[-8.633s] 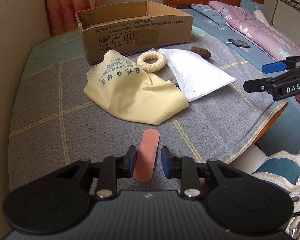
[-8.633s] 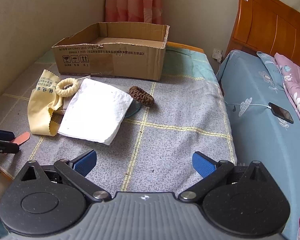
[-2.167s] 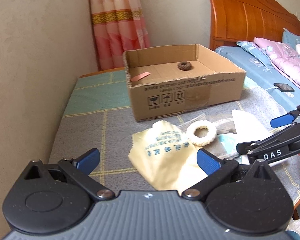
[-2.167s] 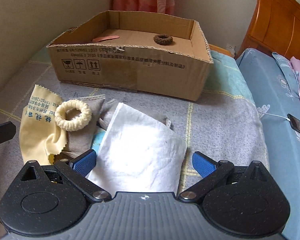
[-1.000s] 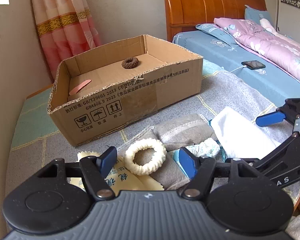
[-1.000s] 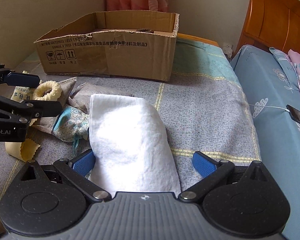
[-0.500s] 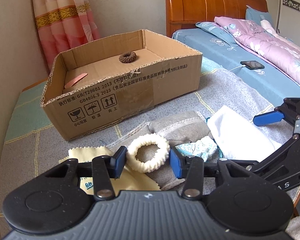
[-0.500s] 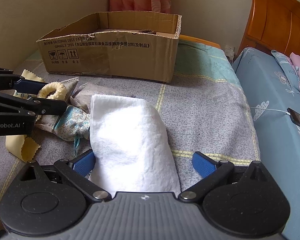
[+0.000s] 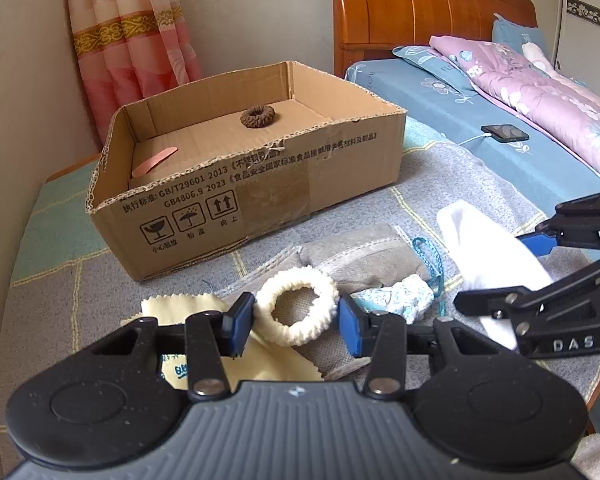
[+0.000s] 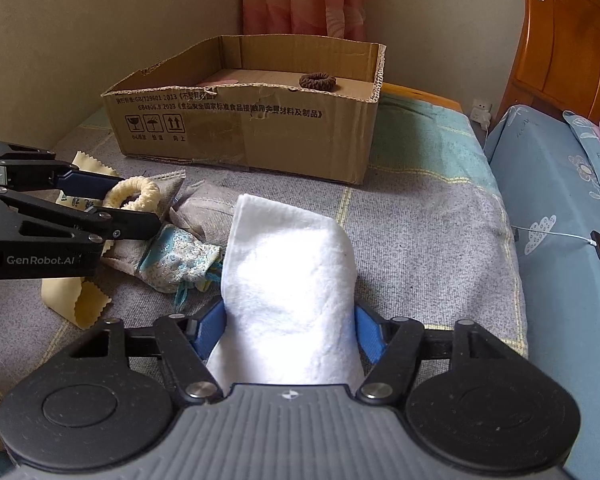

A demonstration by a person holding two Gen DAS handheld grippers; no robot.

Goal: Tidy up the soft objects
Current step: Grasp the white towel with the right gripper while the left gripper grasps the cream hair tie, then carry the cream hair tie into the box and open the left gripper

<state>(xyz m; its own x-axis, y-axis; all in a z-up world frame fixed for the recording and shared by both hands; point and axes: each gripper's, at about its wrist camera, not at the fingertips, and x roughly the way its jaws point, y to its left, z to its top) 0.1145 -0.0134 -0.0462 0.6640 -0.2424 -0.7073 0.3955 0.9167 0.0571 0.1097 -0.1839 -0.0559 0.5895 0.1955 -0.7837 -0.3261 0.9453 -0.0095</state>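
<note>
The left tool has just closed its jaws on the cream ring, and both blue pads now press its sides. The ring lies over a grey cloth pouch and the corner of a yellow cloth, near the front edge of the grey checked blanket that carries everything. Just right of the ring sits a small blue patterned bag with a teal cord.

The right tool has also just been closing, and its pads squeeze the near end of the folded white towel, which bulges up between them (the far end rests on the blanket). The towel lies right of the bag, towards the blanket's front right corner.

Further back, near the blanket's far edge, stands an open cardboard box. Inside it a brown ring rests near the back wall and a pink strip near the left wall. Off to the right, a phone lies on the blue bed sheet beside a purple quilt.
</note>
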